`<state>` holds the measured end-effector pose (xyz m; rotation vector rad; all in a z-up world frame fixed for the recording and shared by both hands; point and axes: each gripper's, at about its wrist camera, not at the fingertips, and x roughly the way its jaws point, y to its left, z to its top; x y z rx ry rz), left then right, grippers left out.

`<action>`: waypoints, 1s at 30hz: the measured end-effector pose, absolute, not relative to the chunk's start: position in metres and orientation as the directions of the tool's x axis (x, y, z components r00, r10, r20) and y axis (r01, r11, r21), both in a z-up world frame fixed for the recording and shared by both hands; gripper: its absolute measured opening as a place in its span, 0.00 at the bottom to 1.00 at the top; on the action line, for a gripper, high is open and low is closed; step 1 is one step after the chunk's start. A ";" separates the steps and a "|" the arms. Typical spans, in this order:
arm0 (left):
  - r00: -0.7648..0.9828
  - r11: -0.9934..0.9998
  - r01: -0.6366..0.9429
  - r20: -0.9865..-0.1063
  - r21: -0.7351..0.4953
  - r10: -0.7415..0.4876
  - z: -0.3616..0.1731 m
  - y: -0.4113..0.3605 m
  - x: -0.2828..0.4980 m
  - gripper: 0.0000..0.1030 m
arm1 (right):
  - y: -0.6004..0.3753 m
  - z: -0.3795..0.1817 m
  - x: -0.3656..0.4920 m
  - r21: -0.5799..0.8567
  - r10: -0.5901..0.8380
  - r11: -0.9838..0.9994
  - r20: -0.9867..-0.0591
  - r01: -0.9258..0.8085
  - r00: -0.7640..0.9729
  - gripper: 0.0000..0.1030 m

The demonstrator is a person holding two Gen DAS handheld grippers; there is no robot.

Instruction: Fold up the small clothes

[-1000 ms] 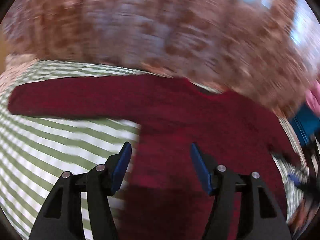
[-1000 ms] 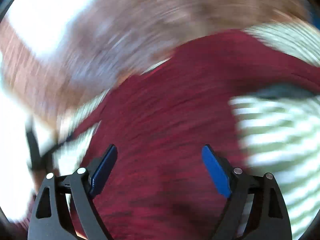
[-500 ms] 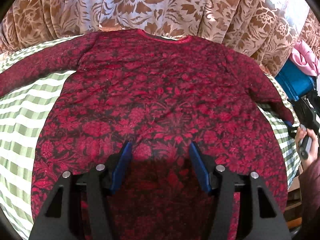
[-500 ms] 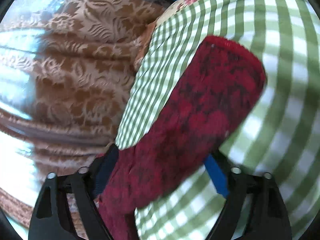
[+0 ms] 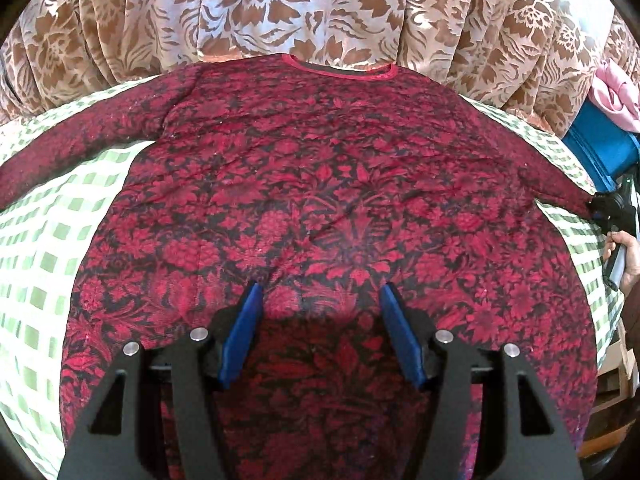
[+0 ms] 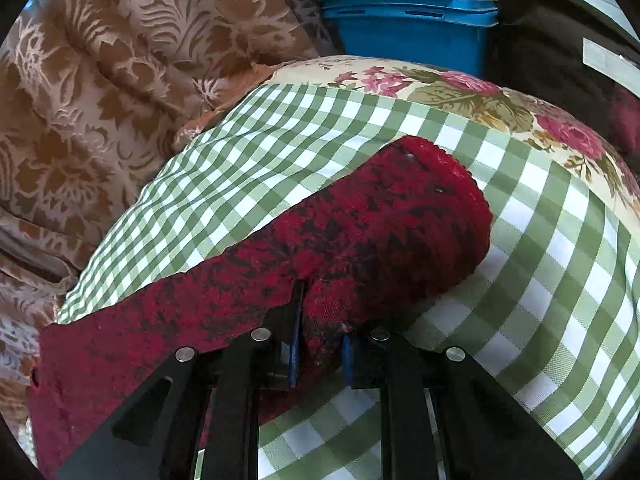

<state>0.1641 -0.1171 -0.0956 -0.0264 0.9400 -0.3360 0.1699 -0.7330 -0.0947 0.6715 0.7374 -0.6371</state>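
Red floral top (image 5: 320,184) lies flat and face-up on the green checked cloth (image 5: 60,240), neckline toward the patterned curtain (image 5: 320,4), both sleeves spread outward. Laid out like this, the body presents a clean rectangle, which suits folding the sleeves in first.

Right gripper (image 6: 318,354): jaws have just been closing and are now clenched on the right sleeve (image 6: 380,220), a little short of the cuff. The cloth bunches into a ridge between the blue pads. Gripping near the cuff, not at the shoulder, gives control of the whole sleeve length, so it can be carried across the body in one sweep. The cuff end itself rests on the checked cloth, beside the flowered sheet (image 6: 460,84) at the edge. In the left wrist view the same grasp shows at the far right edge, with the person's hand (image 5: 622,256) on the handle.

Left gripper (image 5: 320,332): jaws released, part open, nothing between them; hovers over the lower middle of the top. Judgement: it waits there to pin the body or take the hem while the sleeve comes over.

Left sleeve (image 5: 80,148) untouched, stretched out flat. Blue bin (image 6: 404,20) stands beyond the edge, apart from the work.

Status: no fold made yet; first sleeve fold about to start.
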 end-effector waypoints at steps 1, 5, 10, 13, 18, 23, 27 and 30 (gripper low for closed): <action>0.538 0.945 0.277 -0.787 -0.174 -0.303 -0.095 -0.117 0.164 0.59 | -0.734 -0.092 0.169 0.324 -0.270 0.618 -0.768 0.716 0.581 0.14; 0.530 0.932 0.296 -0.776 -0.209 -0.342 -0.090 -0.112 0.157 0.60 | -0.727 -0.068 0.168 0.345 -0.254 0.641 -0.747 0.685 0.614 0.14; 0.522 0.900 0.284 -0.734 -0.330 -0.434 -0.078 -0.094 0.155 0.69 | -0.681 -0.021 0.196 0.344 -0.212 0.744 -0.691 0.573 0.691 0.14; 0.548 0.899 0.290 -0.713 -0.328 -0.437 -0.072 -0.088 0.152 0.76 | -0.628 0.007 0.228 0.341 -0.141 0.822 -0.655 0.456 0.743 0.14; 0.555 0.875 0.280 -0.677 -0.396 -0.484 -0.062 -0.068 0.155 0.74 | -0.509 0.030 0.282 0.339 0.048 0.916 -0.623 0.213 0.781 0.14; 0.568 0.860 0.256 -0.652 -0.440 -0.503 -0.055 -0.048 0.166 0.74 | -0.385 0.027 0.323 0.335 0.220 0.942 -0.633 0.006 0.742 0.17; 0.574 0.856 0.236 -0.645 -0.461 -0.505 -0.054 -0.035 0.178 0.71 | -0.316 0.021 0.332 0.372 0.357 0.919 -0.637 -0.134 0.683 0.83; 0.573 0.855 0.218 -0.648 -0.470 -0.502 -0.054 -0.027 0.191 0.66 | -0.315 0.029 0.316 0.403 0.389 0.902 -0.599 -0.156 0.700 0.83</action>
